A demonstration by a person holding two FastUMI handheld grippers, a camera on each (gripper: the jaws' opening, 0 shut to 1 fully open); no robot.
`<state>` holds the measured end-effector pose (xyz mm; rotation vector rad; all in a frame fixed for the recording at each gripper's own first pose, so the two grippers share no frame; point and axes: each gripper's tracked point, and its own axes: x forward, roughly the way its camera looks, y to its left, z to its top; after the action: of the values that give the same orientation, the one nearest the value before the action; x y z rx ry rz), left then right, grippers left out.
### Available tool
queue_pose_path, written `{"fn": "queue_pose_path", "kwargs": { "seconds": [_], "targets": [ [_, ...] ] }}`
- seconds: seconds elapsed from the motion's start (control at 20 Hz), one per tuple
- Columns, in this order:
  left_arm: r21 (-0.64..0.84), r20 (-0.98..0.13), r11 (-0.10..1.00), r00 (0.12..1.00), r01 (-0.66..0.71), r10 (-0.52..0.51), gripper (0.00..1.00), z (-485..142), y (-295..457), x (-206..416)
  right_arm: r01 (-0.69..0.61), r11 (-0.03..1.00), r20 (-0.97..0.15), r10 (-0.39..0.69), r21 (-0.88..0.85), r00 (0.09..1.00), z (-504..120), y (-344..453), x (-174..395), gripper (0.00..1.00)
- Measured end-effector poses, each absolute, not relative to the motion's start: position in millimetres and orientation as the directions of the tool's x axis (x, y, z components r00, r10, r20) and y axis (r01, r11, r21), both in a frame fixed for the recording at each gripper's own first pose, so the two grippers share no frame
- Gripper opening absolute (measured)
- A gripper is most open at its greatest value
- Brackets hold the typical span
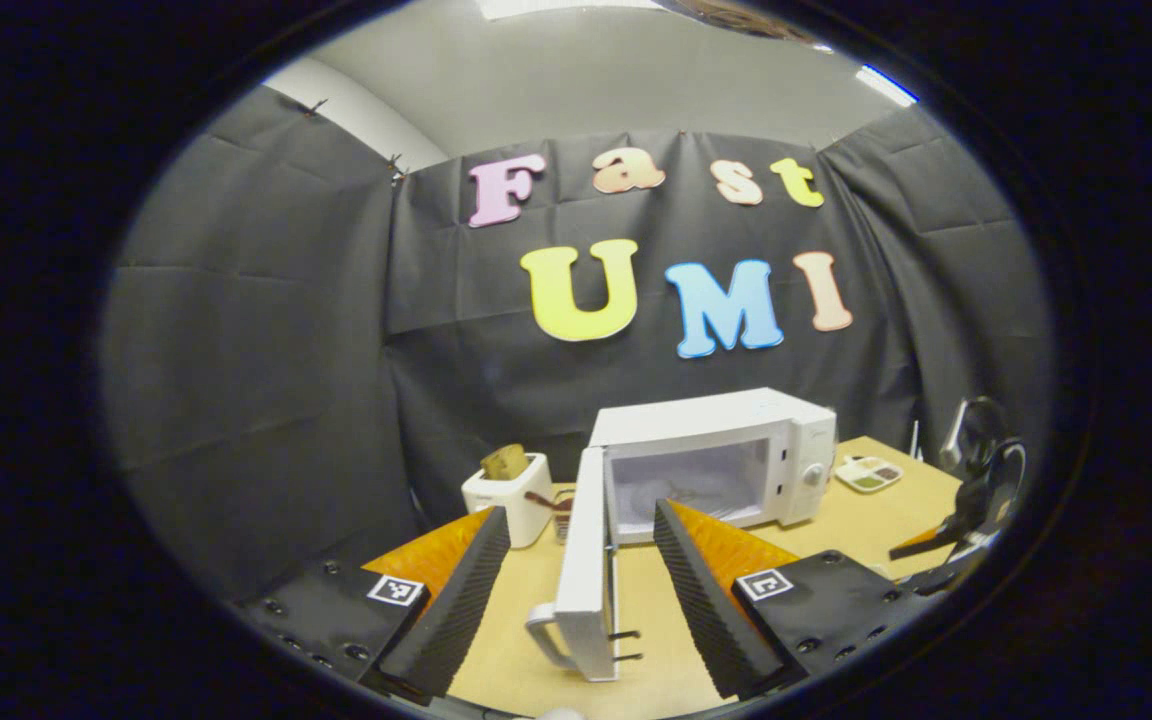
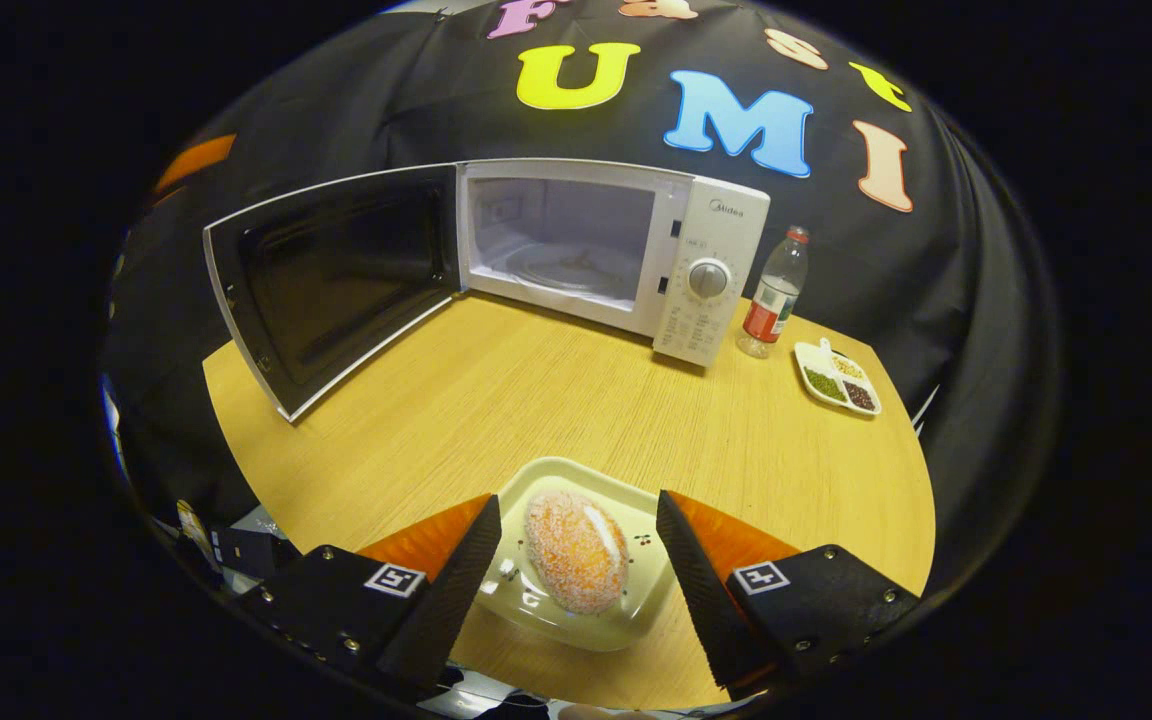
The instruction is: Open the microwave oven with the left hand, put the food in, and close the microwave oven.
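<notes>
The white microwave (image 1: 726,455) stands on the wooden table with its door (image 1: 584,570) swung wide toward me; the cavity with its glass turntable (image 2: 566,265) holds nothing. In the left gripper view the door is edge-on between the fingers of my left gripper (image 1: 580,515), which is open and not pressing on it; the door handle (image 1: 546,635) is low and near. In the right gripper view my right gripper (image 2: 578,508) is open, its fingers on either side of a pale plate (image 2: 626,625) that carries a sugared orange bun (image 2: 576,550). The plate rests on the table.
A white toaster (image 1: 511,495) with bread stands left of the microwave. Right of the microwave are a plastic bottle (image 2: 776,295) and a small divided dish (image 2: 836,378). The other gripper (image 1: 976,500) shows at the right of the left gripper view. The open door (image 2: 336,280) juts over the table's left part.
</notes>
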<state>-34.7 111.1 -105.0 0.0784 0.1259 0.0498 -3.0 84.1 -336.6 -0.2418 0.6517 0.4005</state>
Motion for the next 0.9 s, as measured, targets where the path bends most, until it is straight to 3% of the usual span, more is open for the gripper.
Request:
{"fn": "queue_pose_path", "kwargs": {
  "seconds": [0.1,0.35,0.7,0.75,0.8,0.85,0.9],
  "targets": [
    [0.054,-0.099,0.998,0.995,-0.02,0.025,1.0,-92,91,-23,-0.44,0.893,-0.64,0.287,-0.09,0.713,-351,86,-4,0.96],
    [0.035,-0.042,0.999,0.999,-0.021,0.023,0.99,-65,77,-6,-0.458,0.884,-0.664,0.287,-0.094,0.69,-377,88,4,0.96],
    [0.065,-0.048,0.997,0.998,-0.032,0.035,1.0,-68,85,-3,-0.457,0.887,-0.711,0.28,-0.065,0.645,-399,86,6,0.95],
    [0.069,-0.048,0.997,0.998,-0.039,0.042,1.0,-67,88,-2,-0.459,0.886,-0.714,0.278,-0.067,0.642,-398,86,5,0.93],
    [0.07,-0.054,0.997,0.998,-0.036,0.04,0.99,-71,88,-1,-0.457,0.887,-0.717,0.278,-0.064,0.64,-400,86,6,0.83],
    [0.07,-0.058,0.997,0.998,-0.035,0.04,0.97,-73,88,-1,-0.459,0.887,-0.725,0.277,-0.059,0.63,-400,86,5,0.83],
    [0.069,-0.06,0.997,0.998,-0.032,0.036,1.0,-74,88,-1,-0.461,0.886,-0.73,0.279,-0.055,0.624,-401,86,6,0.76]
  ]
}}
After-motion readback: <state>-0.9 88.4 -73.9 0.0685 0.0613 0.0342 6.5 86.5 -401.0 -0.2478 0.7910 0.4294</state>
